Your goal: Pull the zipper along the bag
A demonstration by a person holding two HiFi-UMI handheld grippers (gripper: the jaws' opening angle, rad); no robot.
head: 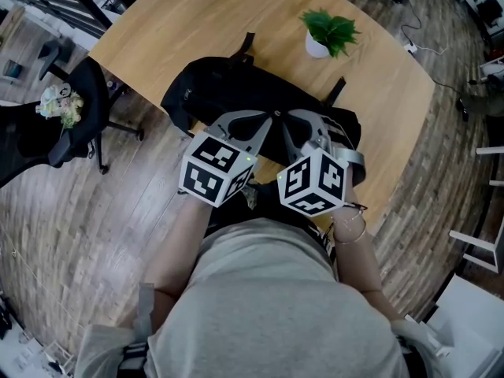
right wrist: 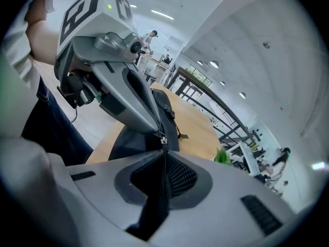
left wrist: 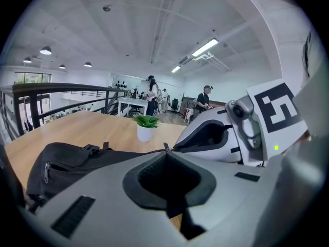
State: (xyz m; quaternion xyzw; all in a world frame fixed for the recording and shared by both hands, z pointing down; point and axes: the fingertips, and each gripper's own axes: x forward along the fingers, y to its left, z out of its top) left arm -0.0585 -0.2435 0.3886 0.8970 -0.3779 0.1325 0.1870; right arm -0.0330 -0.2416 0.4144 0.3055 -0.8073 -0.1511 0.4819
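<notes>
In the head view, the bag point(head: 236, 93) is a soft black fabric pack with webbing straps. It lies flat on the pale wooden surface point(head: 181, 22), close to the person's edge, with its long axis running from upper left to lower right. A potted plant point(head: 329, 31) in a white pot stands beyond it. The left claw point(head: 269, 121) and right claw point(head: 288, 121), both smooth grey shells, meet tip to tip over the bag's middle.

In the left gripper view, the left claw's dark ribbed pads are clenched together, pinching a thin edge of the bag's fabric.

In the right gripper view, the right claw is also clenched. Its pads nip the small metal zipper pull point(right wrist: 163, 139), with the left claw's tip just beside it.
</notes>
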